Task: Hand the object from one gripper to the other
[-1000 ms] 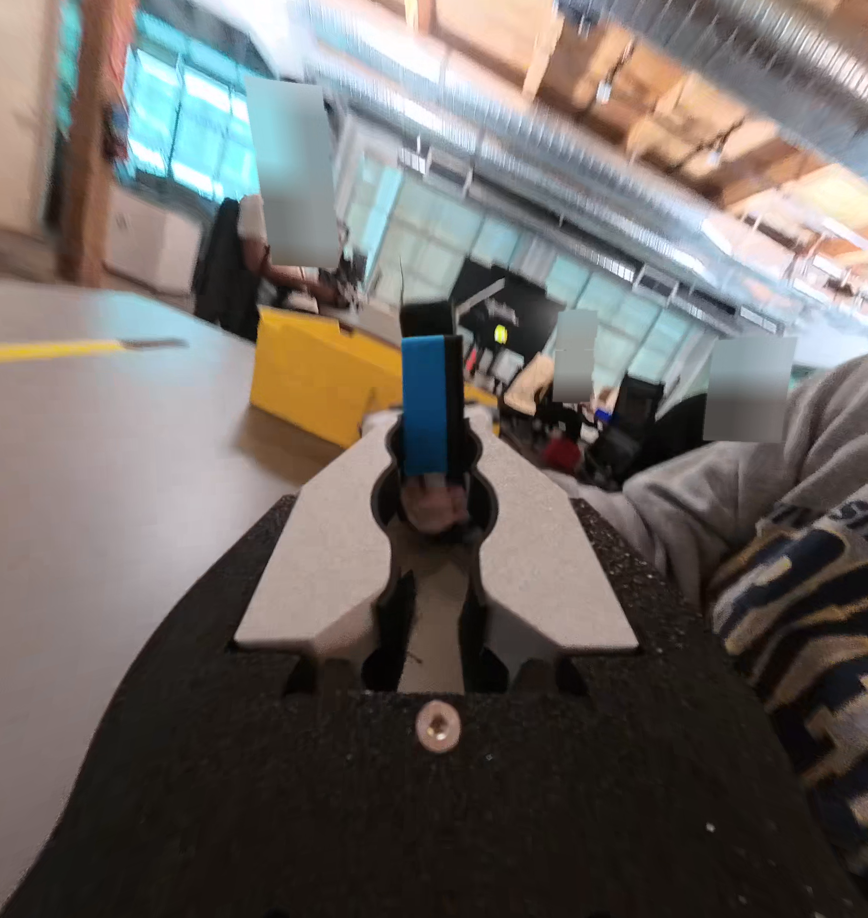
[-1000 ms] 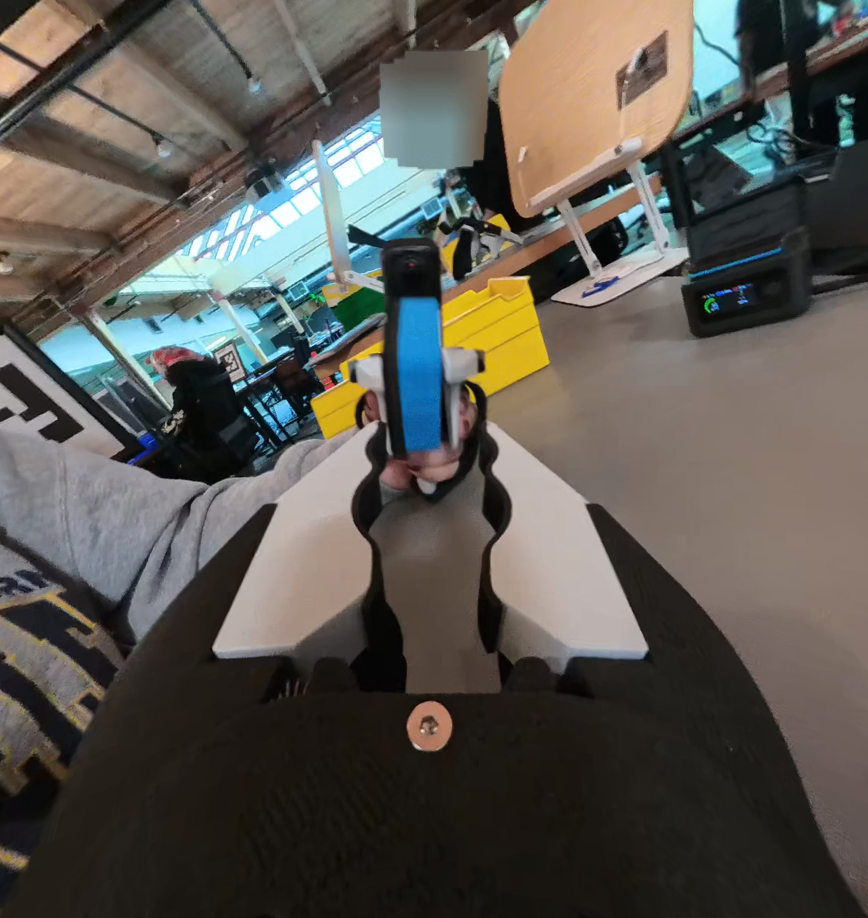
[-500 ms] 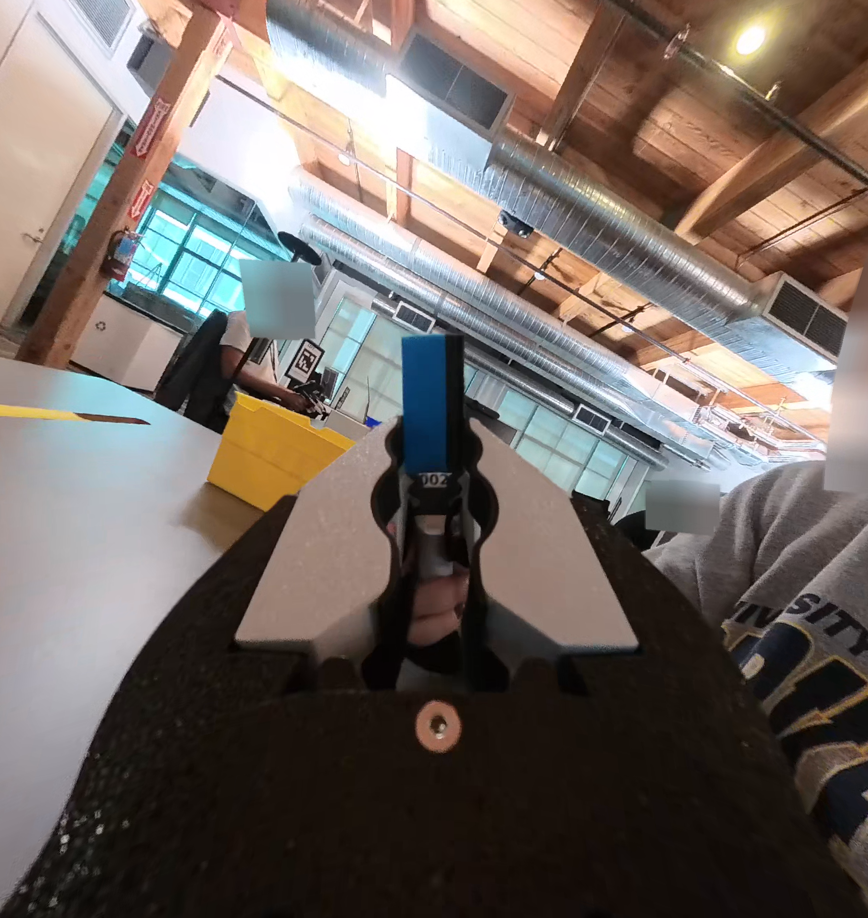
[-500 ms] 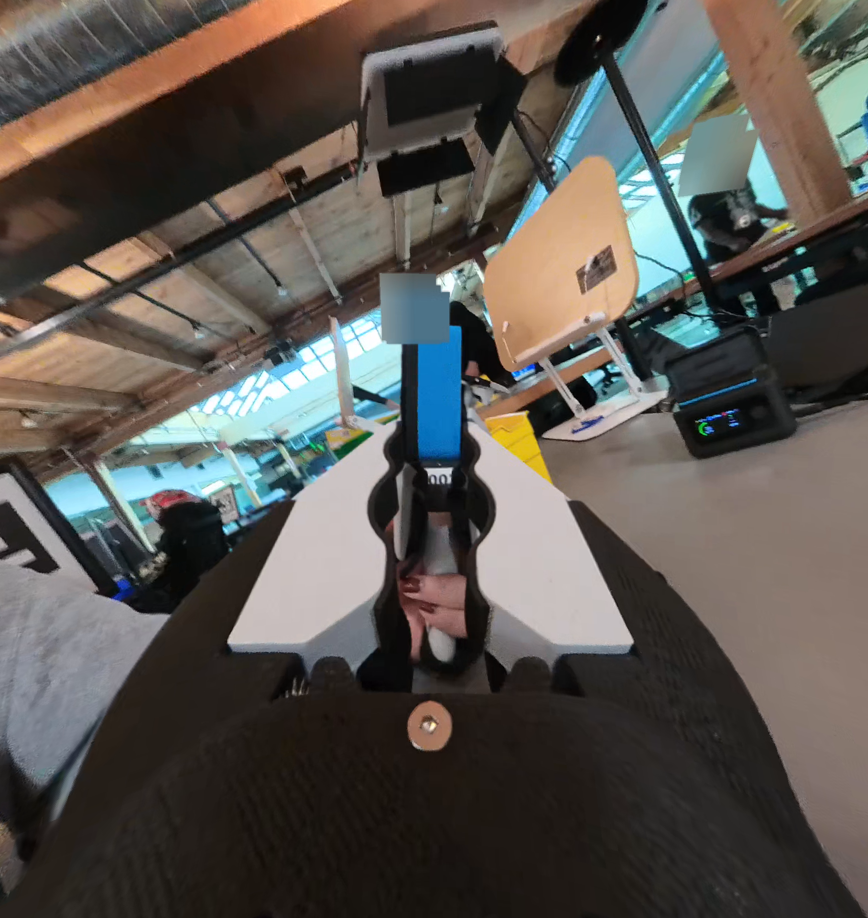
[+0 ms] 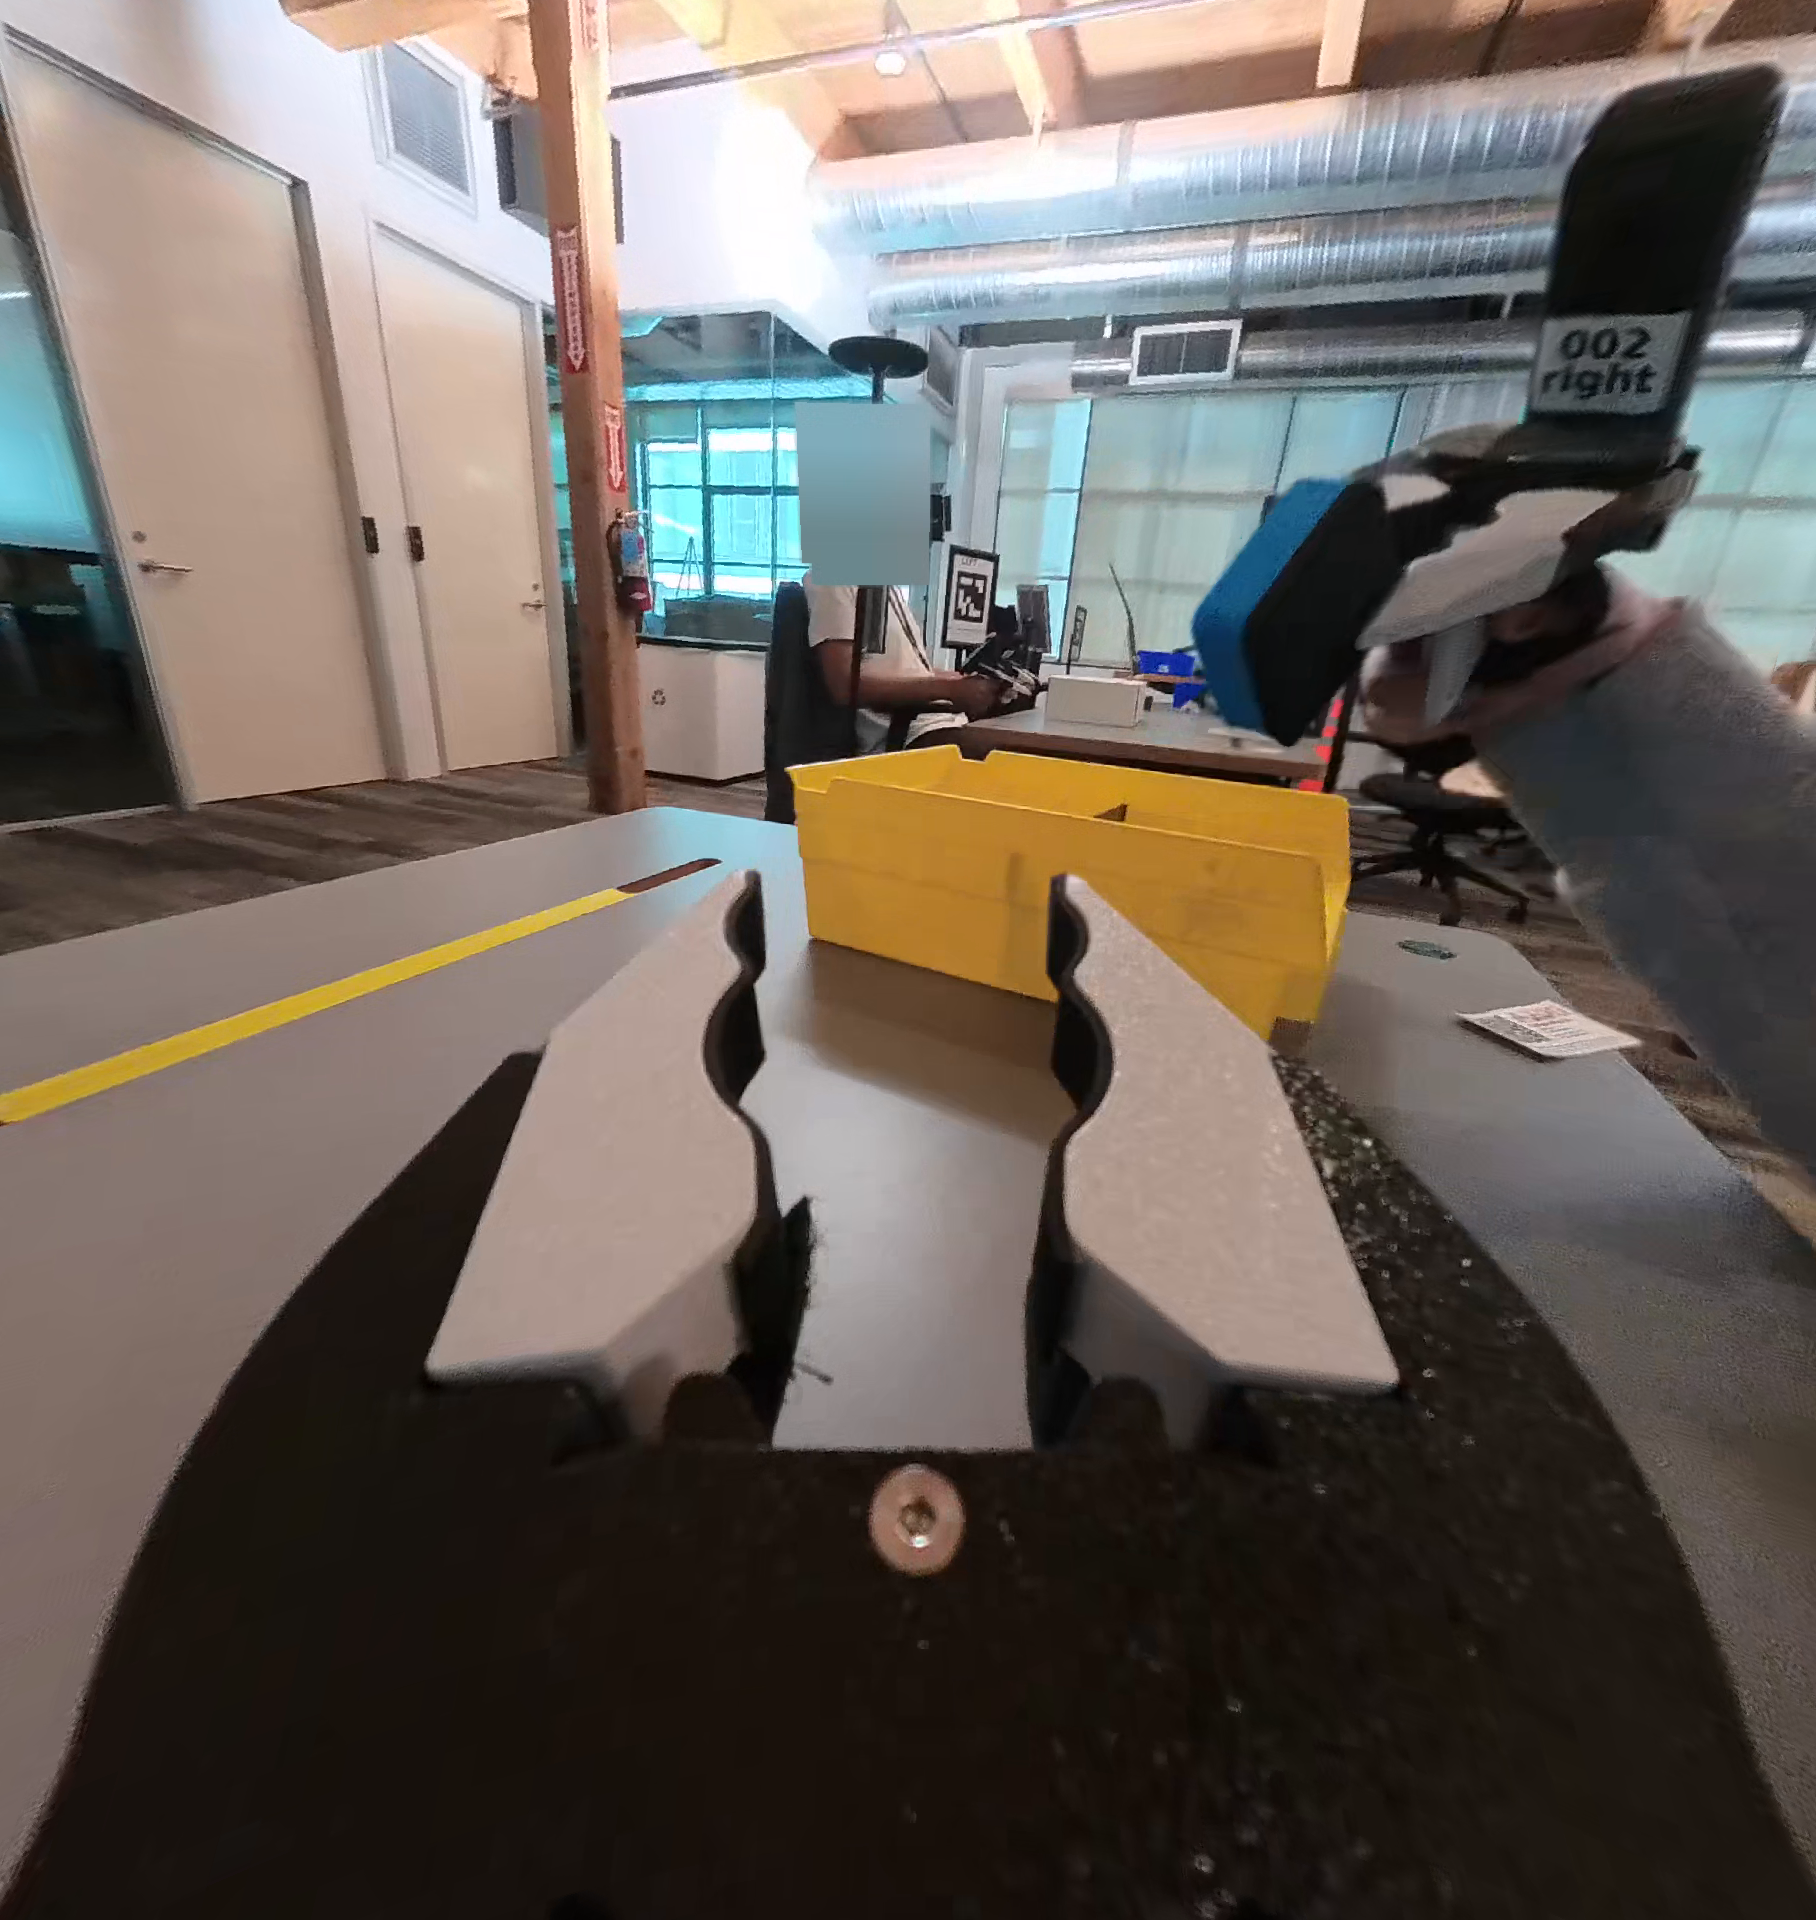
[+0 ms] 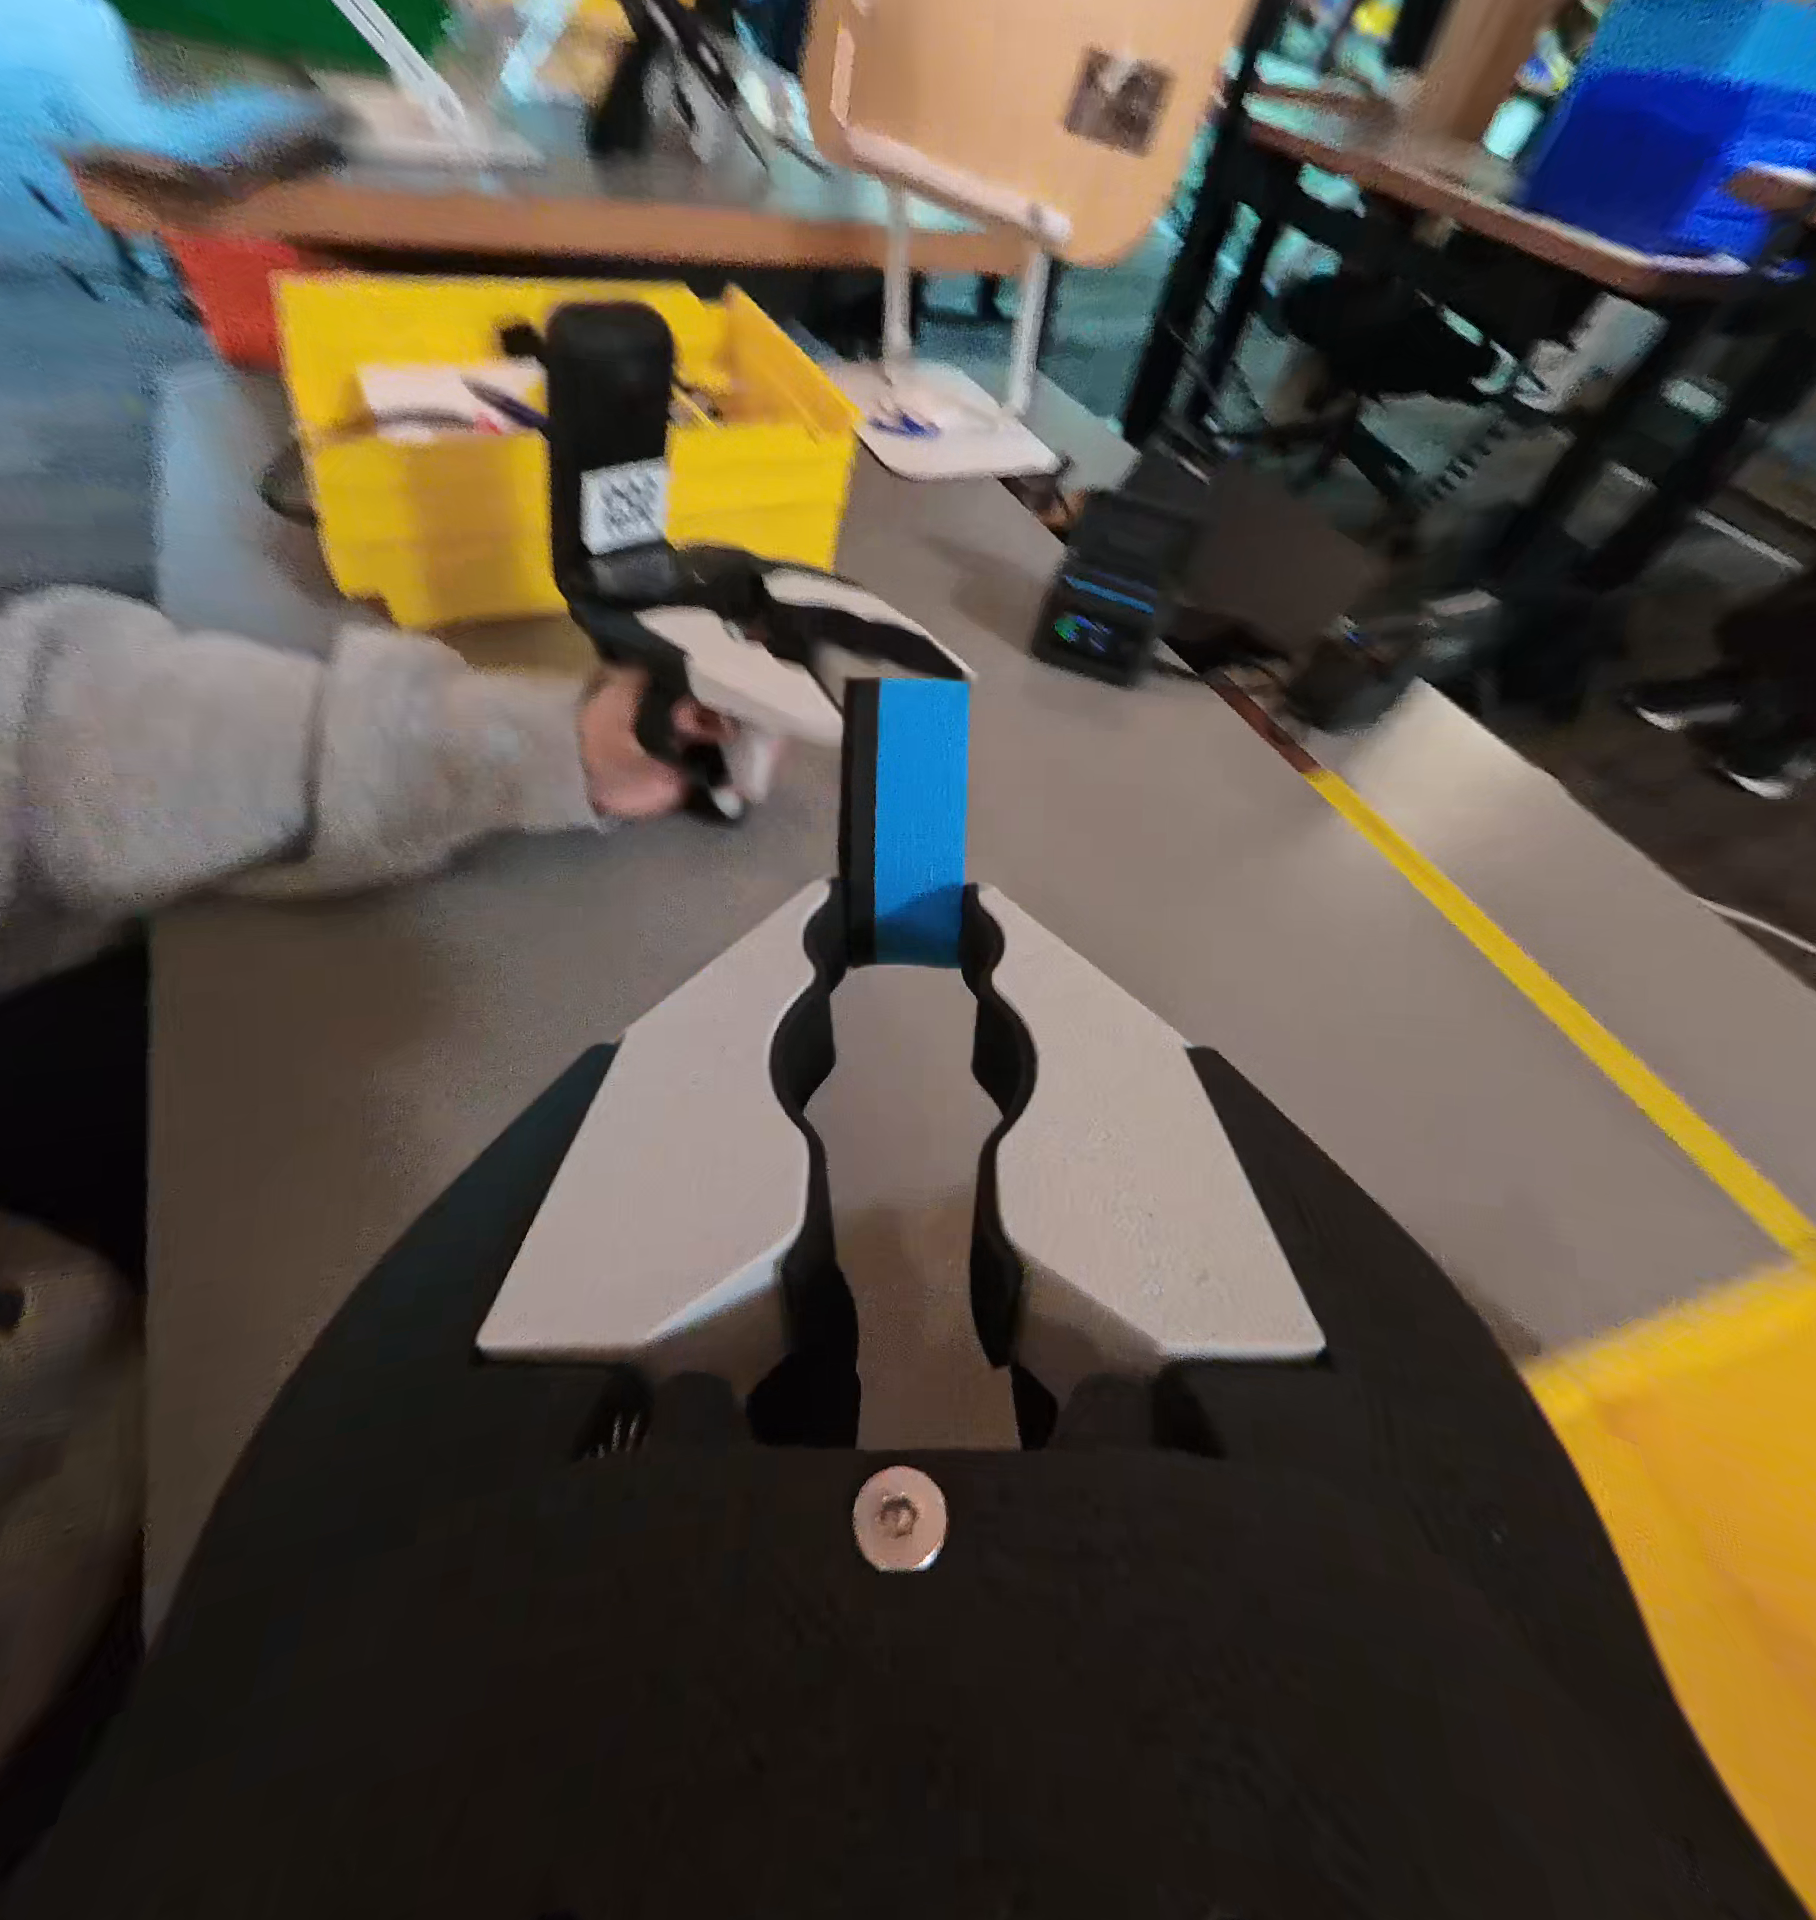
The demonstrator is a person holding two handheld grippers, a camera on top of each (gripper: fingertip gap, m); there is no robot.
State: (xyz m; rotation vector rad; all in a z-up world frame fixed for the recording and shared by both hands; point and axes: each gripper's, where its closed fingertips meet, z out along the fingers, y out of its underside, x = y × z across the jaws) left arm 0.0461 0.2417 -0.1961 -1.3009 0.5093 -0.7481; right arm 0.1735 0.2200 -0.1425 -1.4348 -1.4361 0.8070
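The blue block [image 6: 919, 821] is clamped between the tips of the right gripper [image 6: 909, 925]. The left gripper [image 5: 904, 935] is spread wide and empty above the table [image 5: 208, 1195].

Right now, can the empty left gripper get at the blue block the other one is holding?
Probably yes. The left gripper is open and empty, and the blue block sticks out past the right gripper, with only open air showing between them. It would need to lift and turn toward it.
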